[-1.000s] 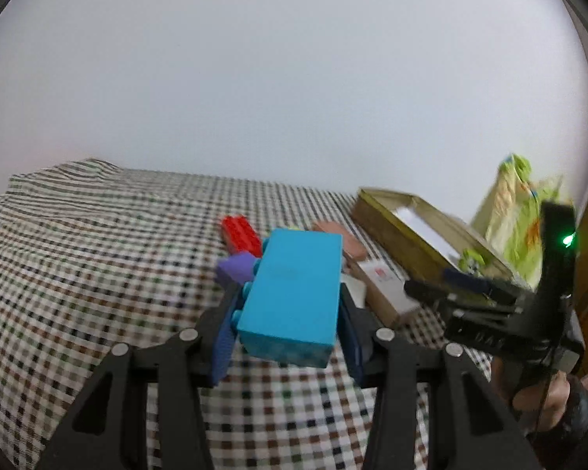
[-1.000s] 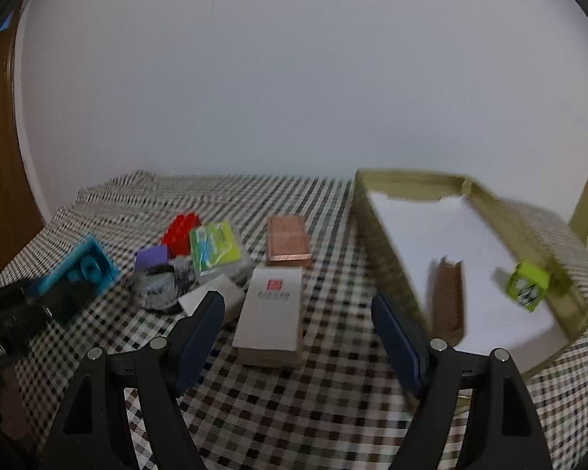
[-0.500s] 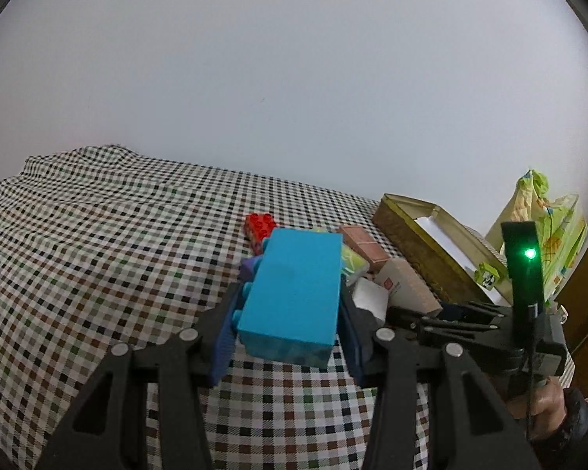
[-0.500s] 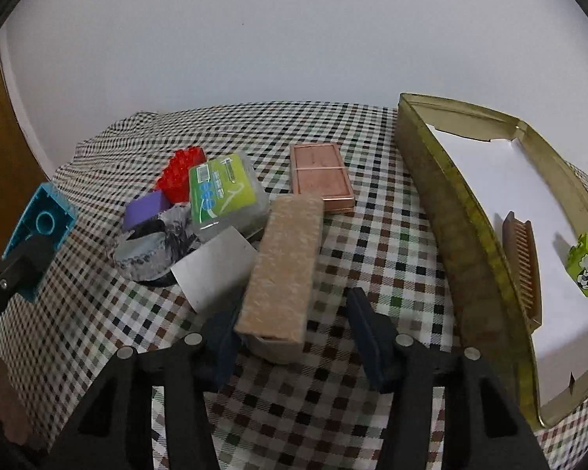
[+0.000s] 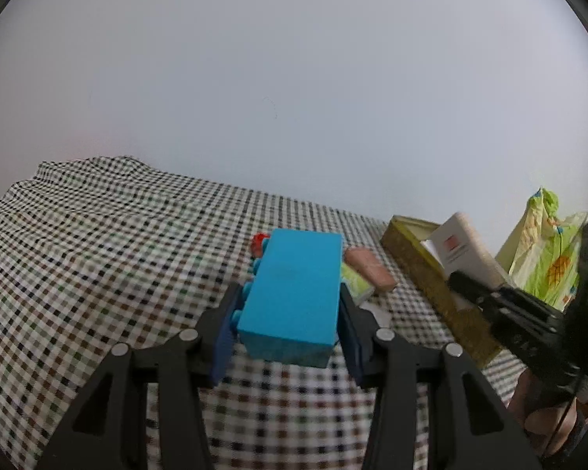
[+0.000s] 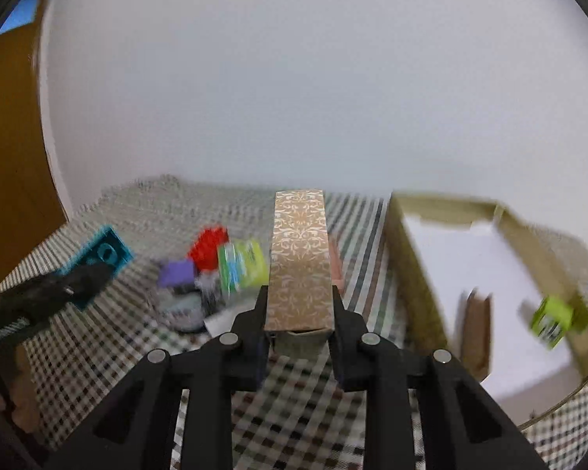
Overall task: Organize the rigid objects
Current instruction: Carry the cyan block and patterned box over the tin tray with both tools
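Motion blur across the right wrist view, both grippers clamped on boxy loads above the checked tablecloth (image 5: pixel 98 258).

The pile left of centre in the right wrist view smears together: a red brick (image 6: pixel 209 243), a green packet (image 6: pixel 242 265) and a purple block (image 6: pixel 176 272) are readable, while the grey-and-white things below them cannot be made out. The gold tray (image 6: pixel 419 274), cut off at the right edge, lies just right of the right gripper (image 6: pixel 300 305) and holds a brown comb-like piece (image 6: pixel 476 329) and a lime cube (image 6: pixel 552 319), both blurred. The right gripper pinches a patterned tan carton (image 6: pixel 300 258) by its near end, lifted off the cloth. The left gripper (image 5: pixel 290 325) pinches a blue brick (image 5: pixel 294 293) that hides most of the pile behind it.
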Demonstrator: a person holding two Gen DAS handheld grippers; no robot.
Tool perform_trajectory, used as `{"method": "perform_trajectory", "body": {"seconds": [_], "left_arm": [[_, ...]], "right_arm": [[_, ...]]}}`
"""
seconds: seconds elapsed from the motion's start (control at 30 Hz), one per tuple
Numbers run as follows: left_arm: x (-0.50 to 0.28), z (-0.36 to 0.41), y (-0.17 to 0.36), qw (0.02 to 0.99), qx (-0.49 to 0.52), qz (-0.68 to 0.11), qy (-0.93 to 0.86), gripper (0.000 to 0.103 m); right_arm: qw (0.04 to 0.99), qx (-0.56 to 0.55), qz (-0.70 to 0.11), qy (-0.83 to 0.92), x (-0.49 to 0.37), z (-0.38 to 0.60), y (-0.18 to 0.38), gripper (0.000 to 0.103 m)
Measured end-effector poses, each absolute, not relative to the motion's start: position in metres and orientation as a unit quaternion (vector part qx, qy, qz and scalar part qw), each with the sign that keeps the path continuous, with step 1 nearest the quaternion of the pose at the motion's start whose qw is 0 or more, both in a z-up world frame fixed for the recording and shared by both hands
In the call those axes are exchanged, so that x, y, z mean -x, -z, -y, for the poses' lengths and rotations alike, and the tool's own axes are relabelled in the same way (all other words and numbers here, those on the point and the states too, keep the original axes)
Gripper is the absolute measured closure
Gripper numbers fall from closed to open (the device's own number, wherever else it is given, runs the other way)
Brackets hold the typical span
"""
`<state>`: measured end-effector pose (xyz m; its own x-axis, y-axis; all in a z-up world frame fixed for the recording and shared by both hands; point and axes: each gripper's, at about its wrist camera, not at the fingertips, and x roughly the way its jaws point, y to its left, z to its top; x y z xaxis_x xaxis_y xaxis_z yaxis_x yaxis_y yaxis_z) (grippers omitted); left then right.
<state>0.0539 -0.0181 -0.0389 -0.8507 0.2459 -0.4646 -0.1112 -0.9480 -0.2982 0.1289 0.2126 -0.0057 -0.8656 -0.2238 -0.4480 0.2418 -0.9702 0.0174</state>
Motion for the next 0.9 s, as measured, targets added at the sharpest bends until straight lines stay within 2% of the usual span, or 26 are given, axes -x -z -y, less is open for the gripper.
{"method": "perform_trajectory", "body": {"seconds": [0.2,0.57,0.9], "left_arm": [[-0.051,-0.017,0.026,0.109,0.234,0.117,-0.959,0.058],[-0.039,-0.100,0.014,0.166,0.211,0.104,-0.958,0.058],[-0.023,-0.175,0.018,0.203,0.227,0.072,-0.950,0.058]], "right_arm": [[0.078,-0.167,0.001,0.983,-0.136,-0.254,-0.011,0.075],[-0.006,-0.157,0.039,0.987,-0.131,-0.345,-0.011,0.075],[-0.052,-0.166,0.008,0.985,-0.128,-0.382,-0.005,0.075]]}}
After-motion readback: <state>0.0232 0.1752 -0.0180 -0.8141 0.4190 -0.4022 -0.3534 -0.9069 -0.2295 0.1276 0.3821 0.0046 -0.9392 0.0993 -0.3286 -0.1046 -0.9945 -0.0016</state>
